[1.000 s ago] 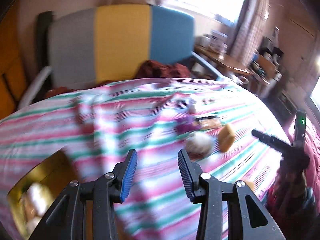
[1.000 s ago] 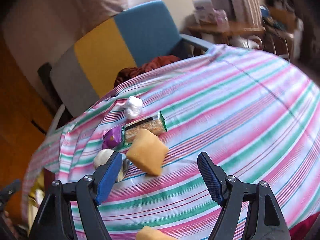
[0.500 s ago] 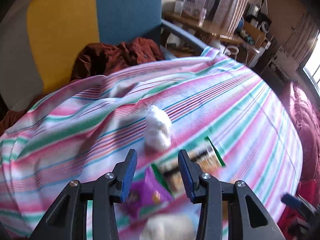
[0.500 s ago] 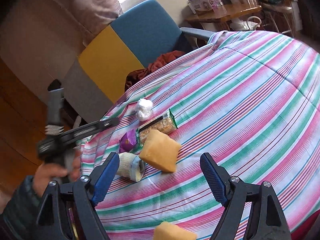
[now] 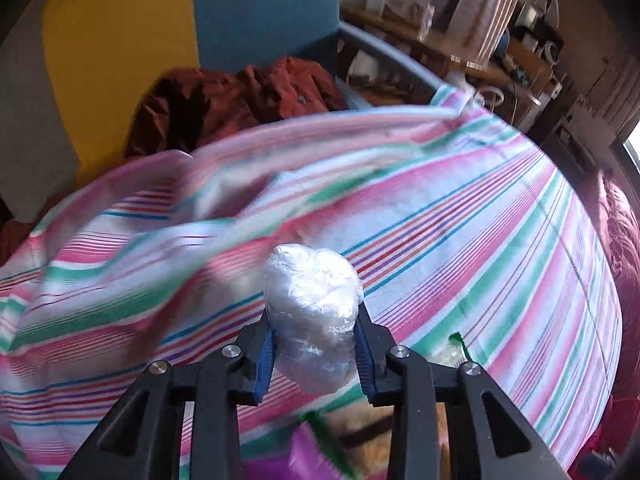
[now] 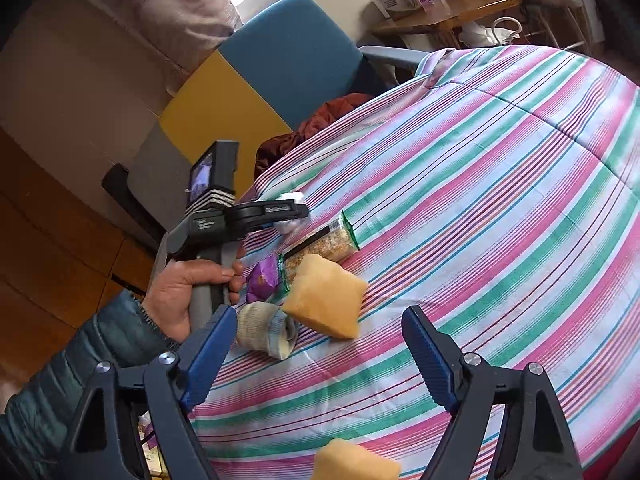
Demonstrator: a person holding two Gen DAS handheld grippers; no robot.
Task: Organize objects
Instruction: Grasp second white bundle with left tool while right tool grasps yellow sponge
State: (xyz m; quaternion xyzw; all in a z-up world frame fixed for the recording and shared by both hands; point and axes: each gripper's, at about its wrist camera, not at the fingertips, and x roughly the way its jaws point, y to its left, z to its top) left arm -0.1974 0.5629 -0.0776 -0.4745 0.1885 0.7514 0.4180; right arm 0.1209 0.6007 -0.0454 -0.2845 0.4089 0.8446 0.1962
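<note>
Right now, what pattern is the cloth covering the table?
Striped: pink, green and white bands with thin red and blue lines on the tablecloth. Clearest in the right wrist view.

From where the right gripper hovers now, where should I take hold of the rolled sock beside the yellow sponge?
Grip the rolled sock across its middle, on its long rounded sides, coming down from above. It lies on its side on the striped cloth, so a pinch across the roll should hold best. Keep clear of the yellow sponge, which looks to touch its cuff end. The right gripper is opening with nothing between the jaws.

Behind your striped tablecloth [image 6: 500,208] you have a grey, yellow and blue chair [image 6: 256,80] holding crumpled rust-red cloth [image 5: 240,100]; a cluttered wooden desk [image 6: 444,16] stands beyond.
</note>
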